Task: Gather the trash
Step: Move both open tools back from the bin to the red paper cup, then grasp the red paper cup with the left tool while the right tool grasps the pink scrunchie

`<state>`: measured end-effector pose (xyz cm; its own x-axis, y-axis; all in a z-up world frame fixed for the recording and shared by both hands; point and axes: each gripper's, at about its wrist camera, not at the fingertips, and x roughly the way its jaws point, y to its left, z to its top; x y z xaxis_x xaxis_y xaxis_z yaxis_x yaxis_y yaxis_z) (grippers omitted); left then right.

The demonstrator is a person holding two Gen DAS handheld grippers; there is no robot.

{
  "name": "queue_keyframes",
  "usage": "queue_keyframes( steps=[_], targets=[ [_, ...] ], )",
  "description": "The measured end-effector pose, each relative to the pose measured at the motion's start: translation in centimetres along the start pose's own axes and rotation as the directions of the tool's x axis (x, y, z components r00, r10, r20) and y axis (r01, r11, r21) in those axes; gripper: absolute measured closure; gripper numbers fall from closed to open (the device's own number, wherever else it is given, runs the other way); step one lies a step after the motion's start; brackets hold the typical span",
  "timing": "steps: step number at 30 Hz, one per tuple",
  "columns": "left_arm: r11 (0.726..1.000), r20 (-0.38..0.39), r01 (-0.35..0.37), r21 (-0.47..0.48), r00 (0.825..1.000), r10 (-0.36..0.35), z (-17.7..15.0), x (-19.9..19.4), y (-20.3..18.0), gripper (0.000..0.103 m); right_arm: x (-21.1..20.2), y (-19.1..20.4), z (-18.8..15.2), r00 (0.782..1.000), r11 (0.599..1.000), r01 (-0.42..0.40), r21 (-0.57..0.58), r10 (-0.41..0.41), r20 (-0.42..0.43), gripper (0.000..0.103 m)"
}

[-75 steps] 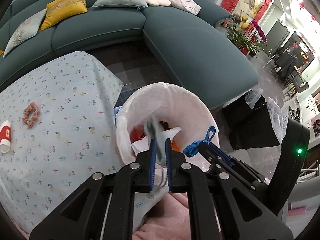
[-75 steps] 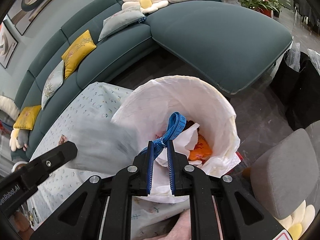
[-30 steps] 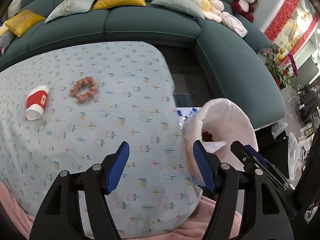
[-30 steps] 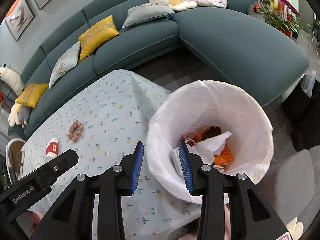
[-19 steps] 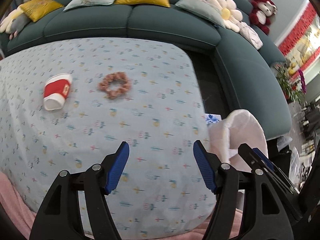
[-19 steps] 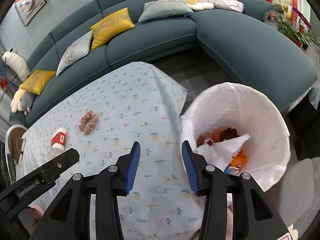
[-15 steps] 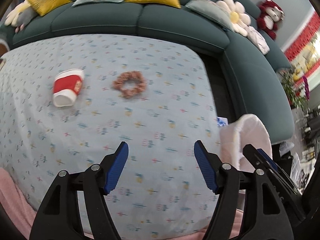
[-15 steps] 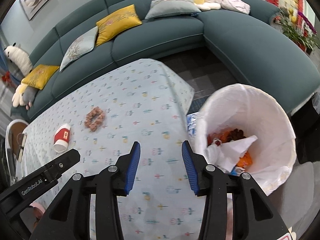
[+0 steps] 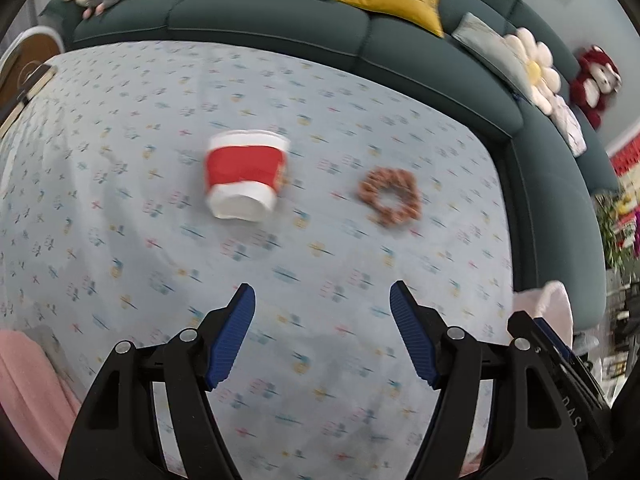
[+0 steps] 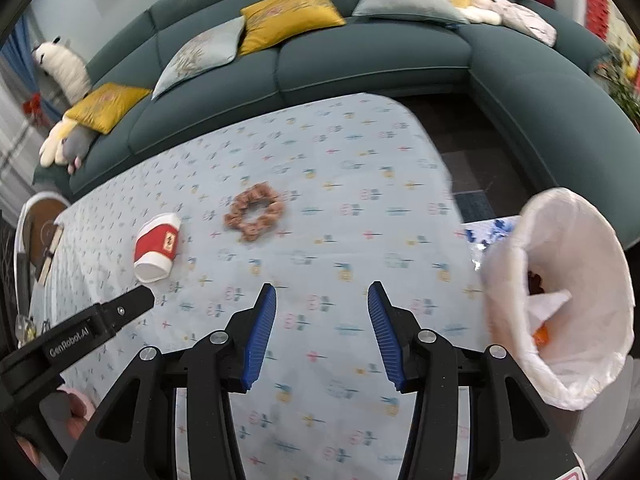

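From the left wrist view, the left gripper [image 9: 322, 300] hangs above a bench draped in a pale blue cloth printed with small flowers [image 9: 120, 240], its 2 blue-padded fingers [image 9: 230, 336] spread wide with nothing between them. Ahead of them a crushed red-and-white paper cup [image 9: 245, 179] lies on its side on the cloth, and to its right, apart from it, rests a fuzzy brown-orange hair scrunchie [image 9: 390, 197]. A dark teal sofa [image 9: 280, 20] with yellow and grey cushions curves behind the bench. From the right wrist view, the right gripper [image 10: 322, 302] also hovers over the cloth, its 2 fingers [image 10: 260, 336] parted wide and empty. The scrunchie [image 10: 254, 211] lies ahead of them and the cup [image 10: 157, 247] further left, near the black tip of the left gripper [image 10: 124, 310]. At the bench's right edge stands a round bin lined with a white plastic bag [image 10: 576, 240], holding white paper and orange scraps. A blue-and-white wrapper [image 10: 486, 229] shows just beside the bin's rim.
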<state>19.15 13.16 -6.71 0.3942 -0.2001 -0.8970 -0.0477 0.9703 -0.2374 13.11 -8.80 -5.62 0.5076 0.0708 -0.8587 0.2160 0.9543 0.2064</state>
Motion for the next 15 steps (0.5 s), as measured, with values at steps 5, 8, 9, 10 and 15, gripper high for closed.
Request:
queue_keyframes(
  steps=[5,8,9,10,15],
  targets=[
    [0.999,-0.011,-0.025,-0.034,1.0,0.024,1.9,1.2,3.0,0.037,2.5,2.5,1.1,1.0,1.0,-0.011,-0.014,0.011,-0.029,0.056],
    [0.998,-0.022,-0.036,-0.055,0.999,0.035,3.4,2.3,4.5,0.037,4.2,3.5,2.0,0.999,1.0,-0.021,0.005,0.021,-0.048,0.056],
    [0.997,-0.03,-0.037,-0.06,0.999,0.036,4.0,2.8,5.0,0.037,4.8,3.8,2.3,0.998,1.0,-0.022,0.011,0.023,-0.054,0.056],
    [0.997,-0.036,-0.04,-0.062,0.999,0.038,4.4,3.2,5.3,0.037,5.3,4.0,2.5,0.998,1.0,-0.021,0.015,0.021,-0.057,0.056],
    [0.997,-0.069,-0.046,-0.069,0.997,0.042,6.3,5.7,6.3,0.036,8.4,4.7,4.0,0.997,0.999,-0.002,0.043,0.006,-0.08,0.056]
  ],
)
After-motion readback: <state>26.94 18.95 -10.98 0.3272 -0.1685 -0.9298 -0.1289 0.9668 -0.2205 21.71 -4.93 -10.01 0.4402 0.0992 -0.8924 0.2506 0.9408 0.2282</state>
